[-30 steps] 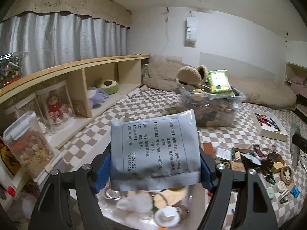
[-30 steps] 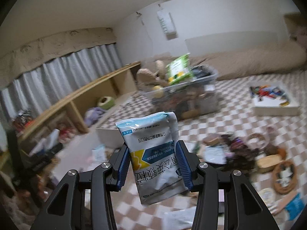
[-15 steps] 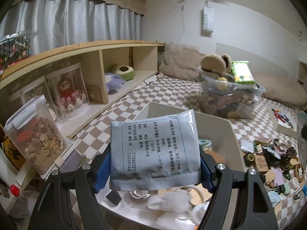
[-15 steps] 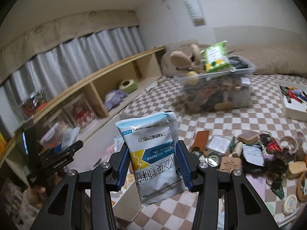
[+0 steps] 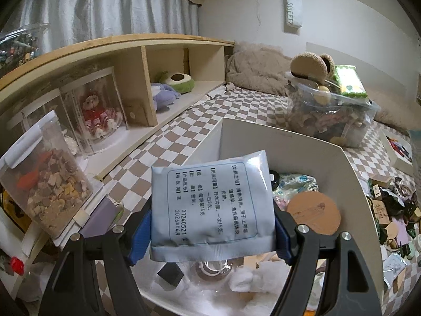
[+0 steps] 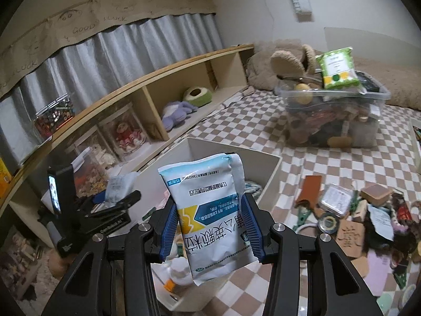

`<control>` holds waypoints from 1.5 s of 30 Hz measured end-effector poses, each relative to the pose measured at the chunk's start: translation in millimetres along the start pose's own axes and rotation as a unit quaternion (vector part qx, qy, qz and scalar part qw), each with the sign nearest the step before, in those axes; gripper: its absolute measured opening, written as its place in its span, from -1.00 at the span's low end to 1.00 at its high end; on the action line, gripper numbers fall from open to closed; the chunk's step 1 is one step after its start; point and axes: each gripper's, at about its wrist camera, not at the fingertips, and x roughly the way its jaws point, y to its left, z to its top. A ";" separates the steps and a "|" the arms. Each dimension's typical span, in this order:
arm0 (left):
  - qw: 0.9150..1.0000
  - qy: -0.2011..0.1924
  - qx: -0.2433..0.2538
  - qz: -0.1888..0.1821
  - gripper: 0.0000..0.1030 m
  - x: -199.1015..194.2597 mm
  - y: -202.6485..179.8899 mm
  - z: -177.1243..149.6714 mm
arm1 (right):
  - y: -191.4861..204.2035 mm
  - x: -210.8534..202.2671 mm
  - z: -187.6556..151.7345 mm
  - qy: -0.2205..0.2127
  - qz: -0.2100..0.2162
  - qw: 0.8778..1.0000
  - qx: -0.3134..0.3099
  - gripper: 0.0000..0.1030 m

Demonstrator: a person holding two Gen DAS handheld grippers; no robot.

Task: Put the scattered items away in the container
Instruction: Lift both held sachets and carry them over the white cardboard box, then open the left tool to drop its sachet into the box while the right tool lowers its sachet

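Both grippers, left and right, clamp sachets above the part-filled white box

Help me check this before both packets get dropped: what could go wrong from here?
The right gripper pinches its blue-and-white sachet near the white box wall, so it might land on the checkered cover. The left gripper holds the grey sachet by its edges; it may flutter on release. The box already looks crowded, round wooden lid included.

Doll and avocado plush on shelf
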 end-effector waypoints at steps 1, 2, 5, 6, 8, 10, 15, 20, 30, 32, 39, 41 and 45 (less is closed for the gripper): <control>1.000 0.002 0.002 -0.003 0.48 1.6 -0.5 0.2 | 2.1 2.6 0.9 0.002 0.001 1.000 -0.002 -0.07; 1.000 0.005 0.004 -0.005 0.48 3.3 -0.8 0.3 | 4.1 4.7 1.8 0.004 0.002 1.000 -0.004 -0.07; 1.000 0.018 0.006 -0.009 0.48 9.2 -0.7 -1.5 | 9.4 12.9 5.7 0.009 0.007 1.000 -0.010 -0.07; 1.000 0.024 0.007 -0.010 0.48 11.5 -0.4 -2.6 | 10.6 15.7 7.1 0.011 0.009 1.000 -0.011 -0.07; 0.999 0.038 0.010 -0.015 0.51 16.9 -0.2 -5.2 | 12.2 20.3 9.2 0.014 0.013 1.000 -0.014 -0.07; 0.998 0.052 0.016 -0.021 0.52 21.8 -0.5 -7.3 | 13.3 25.3 12.0 0.018 0.016 1.000 -0.014 -0.07; 0.997 0.068 0.025 -0.013 0.75 28.9 -1.5 -12.4 | 17.3 35.7 17.4 0.022 0.019 0.999 -0.015 -0.07; 0.997 0.068 0.021 -0.015 0.84 29.4 0.0 -14.7 | 19.5 46.6 23.9 0.029 0.021 0.999 -0.017 -0.07; 0.996 0.066 0.002 -0.058 1.00 23.0 2.6 -12.3 | 11.2 79.8 39.5 0.055 -0.011 0.998 -0.036 -0.07; 0.996 0.066 -0.007 -0.068 1.00 21.8 5.4 -10.2 | 10.4 89.4 42.5 0.064 -0.019 0.997 -0.047 -0.07; 0.996 0.054 -0.009 -0.069 1.00 18.2 8.9 -6.8 | 10.6 128.4 46.9 0.107 -0.043 0.989 -0.094 -0.08; 0.996 0.052 -0.010 -0.073 1.00 17.4 8.7 -6.3 | 10.5 139.1 47.1 0.119 -0.049 0.985 -0.110 -0.07; 0.996 0.047 -0.003 -0.082 1.00 14.9 7.2 -6.2 | 10.3 166.2 46.6 0.162 -0.071 0.970 -0.165 -0.08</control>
